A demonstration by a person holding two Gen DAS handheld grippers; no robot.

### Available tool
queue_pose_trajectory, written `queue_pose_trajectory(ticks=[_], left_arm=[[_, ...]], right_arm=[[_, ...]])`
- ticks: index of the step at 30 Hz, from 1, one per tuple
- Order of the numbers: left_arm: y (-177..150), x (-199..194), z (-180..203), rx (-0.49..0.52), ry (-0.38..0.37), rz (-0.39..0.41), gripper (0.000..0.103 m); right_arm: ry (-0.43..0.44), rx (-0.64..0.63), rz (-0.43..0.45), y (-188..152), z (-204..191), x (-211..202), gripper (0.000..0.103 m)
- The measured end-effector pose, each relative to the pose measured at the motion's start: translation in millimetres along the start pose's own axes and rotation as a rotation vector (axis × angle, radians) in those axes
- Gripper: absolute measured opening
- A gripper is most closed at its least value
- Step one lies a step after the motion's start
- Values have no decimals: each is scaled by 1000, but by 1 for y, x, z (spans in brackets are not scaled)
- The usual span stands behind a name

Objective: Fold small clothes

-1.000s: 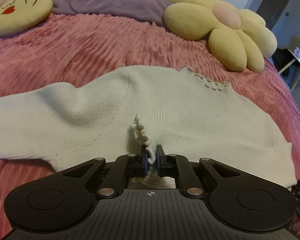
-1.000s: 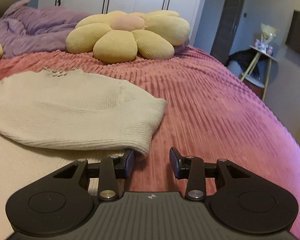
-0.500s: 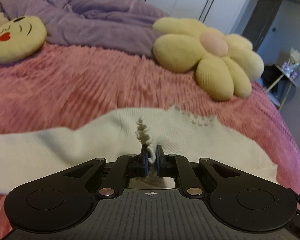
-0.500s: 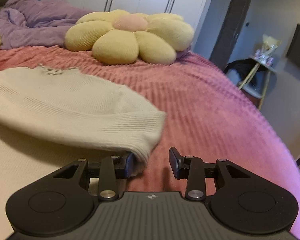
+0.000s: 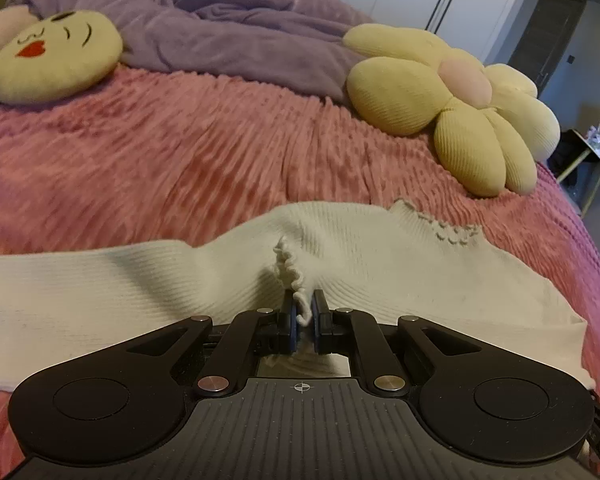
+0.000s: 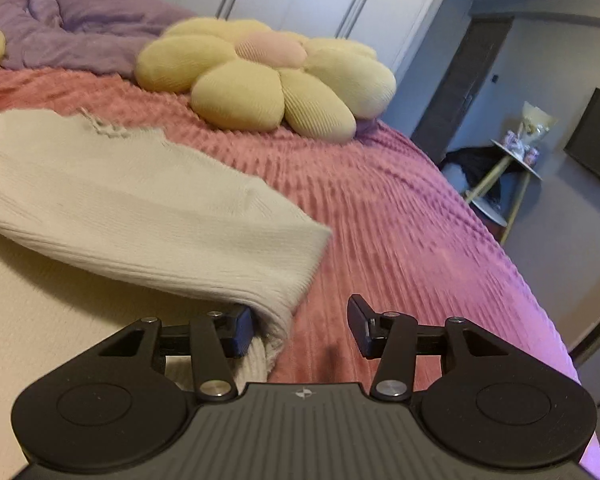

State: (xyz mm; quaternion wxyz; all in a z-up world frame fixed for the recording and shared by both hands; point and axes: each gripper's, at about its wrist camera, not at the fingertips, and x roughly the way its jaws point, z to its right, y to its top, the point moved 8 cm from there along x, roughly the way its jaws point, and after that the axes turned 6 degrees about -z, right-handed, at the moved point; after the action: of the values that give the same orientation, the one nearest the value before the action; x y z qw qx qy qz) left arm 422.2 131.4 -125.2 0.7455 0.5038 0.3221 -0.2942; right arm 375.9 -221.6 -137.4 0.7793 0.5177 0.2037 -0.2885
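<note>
A cream ribbed knit sweater [image 5: 380, 264] lies spread on the pink bedspread [image 5: 180, 160]. My left gripper [image 5: 304, 320] is shut on its frilly scalloped edge, which stands up in a small ridge just beyond the jaws. In the right wrist view the same sweater [image 6: 120, 208] shows a sleeve folded over the body, its cuff ending at my right gripper [image 6: 300, 324]. That gripper's jaws are opening; the cuff rests against the left finger [image 6: 242, 330] only, and the right finger stands apart over bare bedspread.
A yellow flower cushion [image 5: 452, 116] [image 6: 268, 80] and a round face cushion [image 5: 52, 64] lie at the head of the bed on a purple blanket [image 5: 228, 32]. The bed's right edge drops off toward a small side table [image 6: 516, 152] and a doorway.
The right gripper's jaws have spread wider and the view has rolled; the cuff now touches only the left finger. The left gripper has drawn the frilly edge back, so less sweater shows.
</note>
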Motion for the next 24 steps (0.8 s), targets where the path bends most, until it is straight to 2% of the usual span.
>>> queue_pose_trajectory(ticks=[3, 5, 8, 10, 12, 14, 15, 16, 21, 23, 24], left_arm=[[-3, 5, -2, 34, 20, -9, 10], [-7, 12, -5, 51, 37, -31, 10], [-14, 21, -12, 25, 30, -65, 10], [-18, 23, -13, 31, 23, -76, 11], [-21, 23, -14, 47, 23, -93, 14], [-22, 21, -16, 62, 46, -97, 27], [-21, 19, -18, 64, 56, -95, 29], [-21, 16, -20, 60, 65, -90, 31], [-15, -5, -23, 30, 72, -33, 29], [-18, -7, -17, 40, 60, -34, 38], [-20, -4, -13, 48, 60, -48, 39]], right_arm=[[-50, 28, -30, -4, 5, 6, 54], [-73, -9, -40, -6, 0, 9, 55], [-73, -56, -36, -5, -5, 8, 55], [-62, -54, -41, -5, -2, 7, 62], [-47, -53, -53, -6, 3, 5, 66], [-36, -49, -55, -7, 8, -3, 69], [-31, -47, -54, -7, 10, -8, 69], [-23, -43, -46, -6, 12, -15, 69], [-18, -11, 43, 11, 13, -50, 78], [-23, -24, 71, 20, 5, -55, 78], [-16, -37, 84, 24, -1, -55, 78]])
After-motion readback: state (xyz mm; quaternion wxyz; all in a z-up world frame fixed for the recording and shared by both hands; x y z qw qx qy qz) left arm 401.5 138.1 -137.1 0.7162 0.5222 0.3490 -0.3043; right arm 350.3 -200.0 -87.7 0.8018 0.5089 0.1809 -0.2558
